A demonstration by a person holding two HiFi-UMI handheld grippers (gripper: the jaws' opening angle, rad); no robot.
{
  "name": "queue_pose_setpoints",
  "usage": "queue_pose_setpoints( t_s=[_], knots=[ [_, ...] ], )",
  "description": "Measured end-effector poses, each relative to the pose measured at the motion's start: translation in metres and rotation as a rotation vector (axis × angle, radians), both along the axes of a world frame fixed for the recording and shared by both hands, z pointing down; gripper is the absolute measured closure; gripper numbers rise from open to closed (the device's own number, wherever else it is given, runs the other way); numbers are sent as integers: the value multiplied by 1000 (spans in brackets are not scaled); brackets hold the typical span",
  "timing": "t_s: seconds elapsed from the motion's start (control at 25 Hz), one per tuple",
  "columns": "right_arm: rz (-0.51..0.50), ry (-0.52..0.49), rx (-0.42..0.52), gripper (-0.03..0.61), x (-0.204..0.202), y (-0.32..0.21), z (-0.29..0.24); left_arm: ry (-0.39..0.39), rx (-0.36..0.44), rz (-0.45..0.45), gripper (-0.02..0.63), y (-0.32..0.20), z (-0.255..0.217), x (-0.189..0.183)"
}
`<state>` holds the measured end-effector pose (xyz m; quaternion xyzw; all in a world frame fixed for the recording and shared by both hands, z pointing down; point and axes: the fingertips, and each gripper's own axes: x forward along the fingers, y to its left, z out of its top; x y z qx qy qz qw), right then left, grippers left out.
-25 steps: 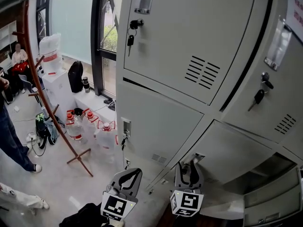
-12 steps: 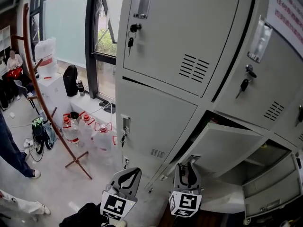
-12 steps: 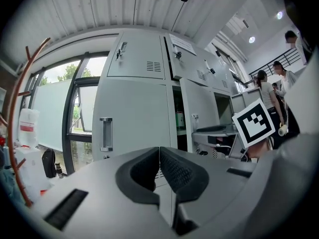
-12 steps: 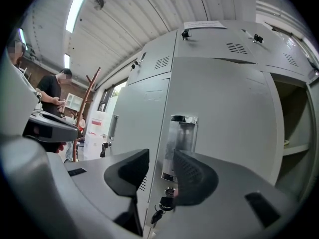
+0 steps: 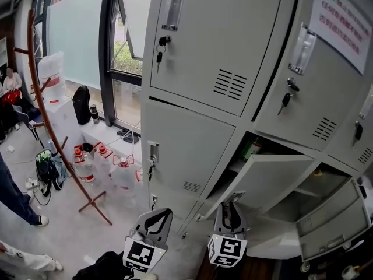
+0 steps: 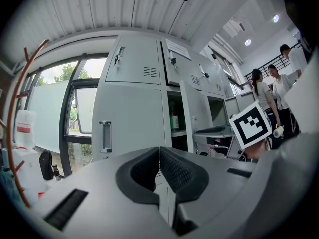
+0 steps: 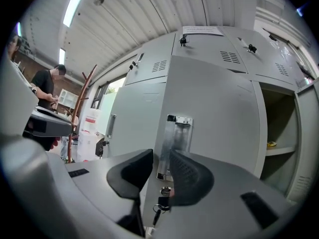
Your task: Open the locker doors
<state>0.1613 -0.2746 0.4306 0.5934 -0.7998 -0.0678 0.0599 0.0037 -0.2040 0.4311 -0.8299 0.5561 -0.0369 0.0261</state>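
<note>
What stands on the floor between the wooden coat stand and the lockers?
Clear jugs with red caps stand there, below the window, right of the coat stand and left of the lockers. The head view shows this.

The left gripper point(image 5: 162, 213) and the right gripper point(image 5: 232, 202) sit low in the head view, side by side, both pointing level. The left's jaws are pressed together, empty. The right's jaws have just been closing and stand a narrow gap apart, nothing caught between them
</note>
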Motion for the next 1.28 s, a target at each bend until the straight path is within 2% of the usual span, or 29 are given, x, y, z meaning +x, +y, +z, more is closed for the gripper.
queue_pose_setpoints(
  t_s=[0.36, 0.56, 0.72, 0.84, 0.88, 1.04, 1.2, 1.28],
  knots=[
    [49, -3, 11, 504, 10, 10, -1, -9, 9, 26, 590, 6, -3, 4],
    [17, 8, 29, 525, 0, 25, -4, -12, 15, 60, 590, 7, -4, 14],
    [33, 11, 26, 492, -1, 29, 0, -14, 14, 76, 591, 10, -3, 18],
    [56, 10, 23, 363, 2, 24, 3, -15, 16, 79, 591, 11, -3, 18],
    [62, 9, 22, 350, 2, 23, 3, -16, 17, 77, 591, 12, -4, 17],
    [76, 7, 13, 337, 5, 17, 4, -19, 21, 66, 591, 13, -6, 10],
    [80, 17, 6, 402, 4, 12, 7, -17, 21, 52, 590, 10, -6, 4],
    [81, 16, 3, 407, 4, 10, 8, -15, 23, 50, 590, 9, -7, 2]
  ],
)
